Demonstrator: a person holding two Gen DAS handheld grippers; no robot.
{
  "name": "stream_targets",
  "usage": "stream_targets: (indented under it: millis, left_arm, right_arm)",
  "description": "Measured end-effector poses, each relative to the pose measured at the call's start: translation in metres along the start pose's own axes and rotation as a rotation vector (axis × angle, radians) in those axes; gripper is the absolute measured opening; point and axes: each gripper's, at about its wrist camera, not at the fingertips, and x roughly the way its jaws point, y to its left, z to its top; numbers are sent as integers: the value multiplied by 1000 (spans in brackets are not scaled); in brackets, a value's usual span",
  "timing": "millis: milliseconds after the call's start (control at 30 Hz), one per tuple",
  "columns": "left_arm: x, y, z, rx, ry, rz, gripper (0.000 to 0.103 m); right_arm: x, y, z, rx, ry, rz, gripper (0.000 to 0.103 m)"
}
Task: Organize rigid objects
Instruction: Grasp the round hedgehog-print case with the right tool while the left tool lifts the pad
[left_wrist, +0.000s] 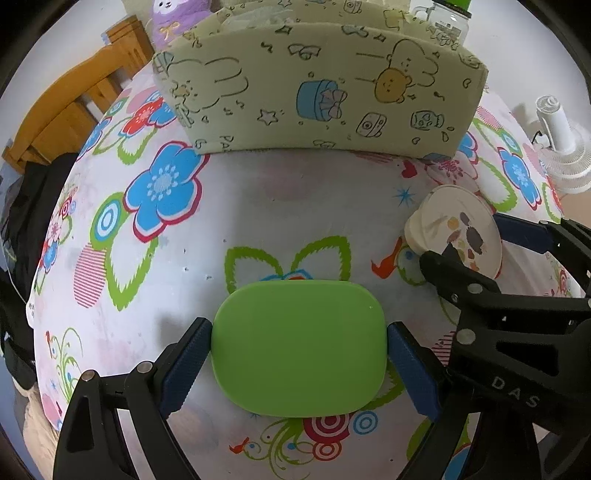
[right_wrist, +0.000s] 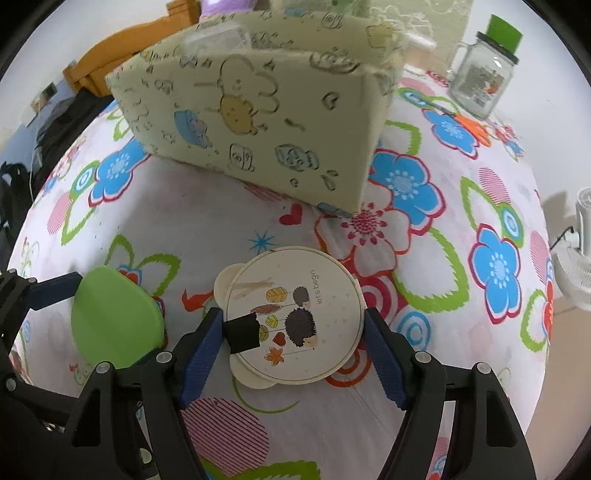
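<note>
Green plastic case (left_wrist: 299, 347), low centre of the left wrist view, sits clamped between the left gripper (left_wrist: 300, 363) pads, seemingly for carrying to the fabric bin (left_wrist: 317, 92) at upper frame. Right gripper (right_wrist: 295, 354) brackets the round printed lid (right_wrist: 293, 314) (lower centre, right view); jaws not visibly pressing, so unclenched.

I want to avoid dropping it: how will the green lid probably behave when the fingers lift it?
The green lid looks stiff, so probably no bending. Its glossy rounded edges may slip between the fingers. Being thin, it seems light.
</note>
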Motion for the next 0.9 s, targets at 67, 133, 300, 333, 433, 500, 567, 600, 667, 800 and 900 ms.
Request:
stream_targets:
  millis: [67,133,300,333,433,500,567,600,667,800,900]
  left_arm:
    - [-2,-1,2,14,-4,-6,95]
    - [-5,-1,3,24,-10,-10,95]
    - [-15,1,10,58,-30,-37,95]
    - [-18,1,11,71,-36,-36,95]
    - [-22,6,15,92,-46,-41,95]
    - [-28,9,15,107,-53,-46,95]
    - [-32,12,17,123,-58,-50,95]
    - [-34,13,18,133,-62,-51,95]
    - [-38,15,19,148,-67,-55,95]
    - [-46,20,22,176,-76,-66,95]
    - [-55,21,22,200,-87,-71,95]
  right_arm:
    - [-4,-1,-1,15,0,-4,76]
    - [-8,-2,-1,29,-4,-14,76]
    - [-21,-4,-4,95,-26,-39,76]
    - [-23,-3,-3,104,-29,-41,76]
    - [-29,-4,-3,135,-40,-48,76]
    - [-35,-3,-3,157,-47,-51,76]
    - [-41,0,-4,178,-53,-56,76]
    - [-44,1,-4,188,-56,-58,76]
    - [-49,3,-4,202,-62,-63,76]
    - [-59,10,-3,235,-73,-75,76]
    - [-66,14,-2,258,-82,-84,76]
